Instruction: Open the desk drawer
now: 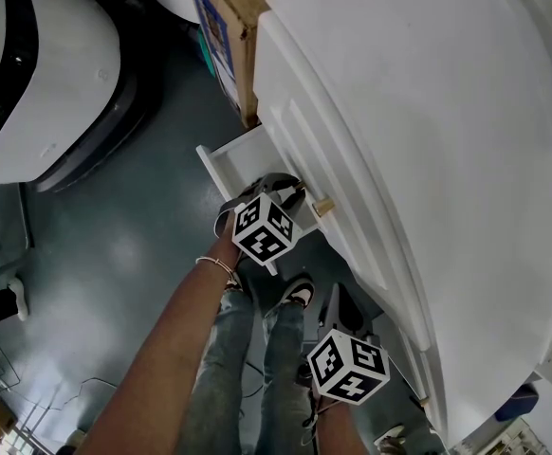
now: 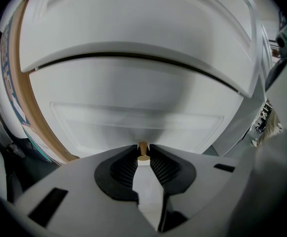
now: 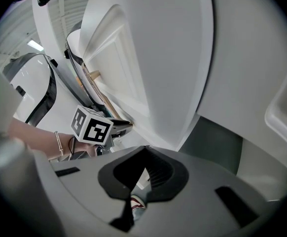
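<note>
A white desk (image 1: 428,112) fills the right of the head view. Its drawer front (image 2: 133,107) is a panelled white face under the desk top, with a thin dark gap above it. A small wooden knob (image 2: 142,151) sticks out of it, also seen in the head view as the knob (image 1: 323,206). My left gripper (image 2: 142,149) has both jaw tips against the sides of that knob. In the head view the left gripper (image 1: 312,205) reaches up-right from its marker cube (image 1: 262,227). My right gripper (image 3: 143,149) hangs lower, beside the desk front, jaws together and empty; its cube (image 1: 347,366) shows in the head view.
A white panel (image 1: 229,164) juts from the desk front left of the left gripper. A cardboard box (image 1: 233,17) stands behind it. A large white-and-black rounded body (image 1: 48,64) sits at the upper left. The person's jeans and shoes (image 1: 298,294) are over the dark floor (image 1: 134,235).
</note>
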The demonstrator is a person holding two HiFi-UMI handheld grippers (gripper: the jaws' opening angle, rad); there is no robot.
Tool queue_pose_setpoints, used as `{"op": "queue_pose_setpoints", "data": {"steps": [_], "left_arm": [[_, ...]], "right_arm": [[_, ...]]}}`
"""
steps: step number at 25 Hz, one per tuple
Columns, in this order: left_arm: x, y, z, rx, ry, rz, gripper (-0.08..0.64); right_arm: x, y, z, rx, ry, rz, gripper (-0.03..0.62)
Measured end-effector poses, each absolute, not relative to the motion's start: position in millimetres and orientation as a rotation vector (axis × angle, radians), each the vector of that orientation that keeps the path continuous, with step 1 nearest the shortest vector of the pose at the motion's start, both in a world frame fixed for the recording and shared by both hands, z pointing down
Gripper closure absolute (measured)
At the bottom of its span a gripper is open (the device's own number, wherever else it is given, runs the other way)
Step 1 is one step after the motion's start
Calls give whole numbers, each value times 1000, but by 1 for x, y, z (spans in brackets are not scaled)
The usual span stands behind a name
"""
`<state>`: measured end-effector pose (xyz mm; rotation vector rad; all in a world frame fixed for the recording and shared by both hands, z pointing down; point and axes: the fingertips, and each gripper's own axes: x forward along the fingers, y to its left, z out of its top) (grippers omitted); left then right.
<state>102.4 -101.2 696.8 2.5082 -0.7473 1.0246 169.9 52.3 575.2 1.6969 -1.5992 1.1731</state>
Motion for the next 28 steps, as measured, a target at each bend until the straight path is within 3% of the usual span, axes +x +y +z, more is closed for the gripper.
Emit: {"op": "queue_pose_setpoints", "data": {"steps": [28], "left_arm": [[87,-89,698,2490,-712,1035,474]], "right_arm": [[169,65,569,1688,-1602,1148,586]]}}
